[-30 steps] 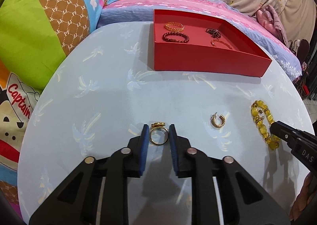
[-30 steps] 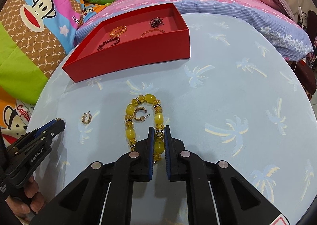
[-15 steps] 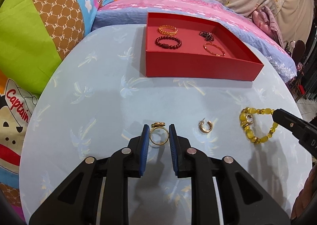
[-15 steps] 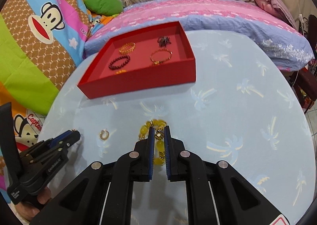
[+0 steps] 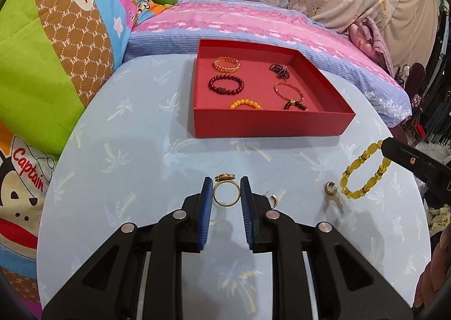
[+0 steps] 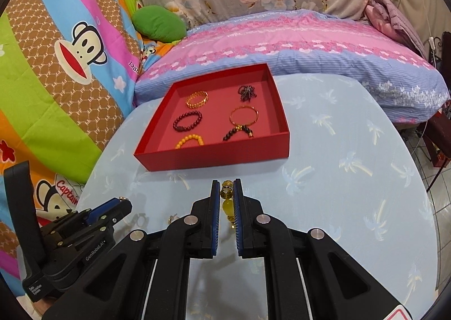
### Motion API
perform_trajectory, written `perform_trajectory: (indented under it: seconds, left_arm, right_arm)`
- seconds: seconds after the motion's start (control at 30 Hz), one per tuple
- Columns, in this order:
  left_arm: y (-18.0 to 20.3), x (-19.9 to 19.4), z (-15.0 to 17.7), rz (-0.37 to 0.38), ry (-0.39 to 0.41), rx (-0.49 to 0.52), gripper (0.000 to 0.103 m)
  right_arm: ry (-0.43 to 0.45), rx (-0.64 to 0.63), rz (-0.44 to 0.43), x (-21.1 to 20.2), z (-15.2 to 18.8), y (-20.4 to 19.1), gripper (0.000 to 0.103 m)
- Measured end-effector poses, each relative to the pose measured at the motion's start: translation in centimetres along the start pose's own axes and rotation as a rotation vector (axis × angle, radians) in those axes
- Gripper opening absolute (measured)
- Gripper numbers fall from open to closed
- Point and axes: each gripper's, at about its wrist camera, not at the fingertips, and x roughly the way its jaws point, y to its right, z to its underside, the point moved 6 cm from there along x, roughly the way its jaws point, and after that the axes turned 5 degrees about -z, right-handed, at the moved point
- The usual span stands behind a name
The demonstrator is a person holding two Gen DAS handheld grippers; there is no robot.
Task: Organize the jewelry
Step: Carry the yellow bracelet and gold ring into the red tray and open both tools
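left tongs (image 5: 226, 193): pinching gold ring (image 5: 225, 193) between the blue pads (image 5: 206, 207), band upright across the gap, ornate top (image 5: 224, 177) poking just past the fingertips, clear of the worktop (image 5: 141, 150)
right tongs (image 6: 226, 195): nearly pressed together, clamped on yellow bead bracelet (image 6: 227, 203); amber faceted bead at the tips, rounder yellow bead deeper in the gap
same bracelet (image 5: 363, 171) in left view: hanging as a loop off the tip of the right tongs (image 5: 384, 148), off the worktop, at right edge
left tongs (image 6: 125, 203) visible low left in right view, something small and gold at the tips, too small to resolve there

on the worktop, just beside the tongs:
- gold hoop earring (image 5: 330, 188) lying just left of the hanging bracelet loop
- second hoop earring (image 5: 272, 199) right against the right finger of the left tongs, partly hidden

further out: red tray (image 5: 270, 128) past both tongs, near the far edge of the worktop, well apart from ring and bracelet
inside the tray:
- gold chain bracelet (image 5: 226, 64), back left
- dark red bead bracelet (image 5: 226, 85), mid left
- orange bead bracelet (image 5: 244, 104), front left, partly behind the front wall
- dark beaded cluster (image 5: 279, 71), back right
- thin gold bangle (image 5: 289, 91), mid right
- dark bead strand with gold bit (image 5: 295, 105), front right, touching the bangle

beyond the tray: pink and blue bed cover (image 5: 253, 23), cartoon monkey blanket (image 5: 56, 37) at left
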Motion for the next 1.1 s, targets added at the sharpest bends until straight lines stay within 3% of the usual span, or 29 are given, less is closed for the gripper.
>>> perform_trajectory:
  seconds: [0.53,0.8,1.1]
  left_arm:
    - [2.9,0.2,-6.9,0.047,0.068,0.042,0.019]
    - [4.9,2.5,-12.4,0.078,0.096,0.069,0.019]
    - [6.4,7.8,-15.9,0.113,0.054,0.069,0.019]
  right_arm:
    - [0.093,-0.070,0.008,0.8,-7.7,-1.3,0.009]
    - [0.087,-0.072,-0.015,4.7,-12.4,-1.5,0.009]
    - [0.056,-0.027,-0.033,10.4,-15.9,-0.1,0.010]
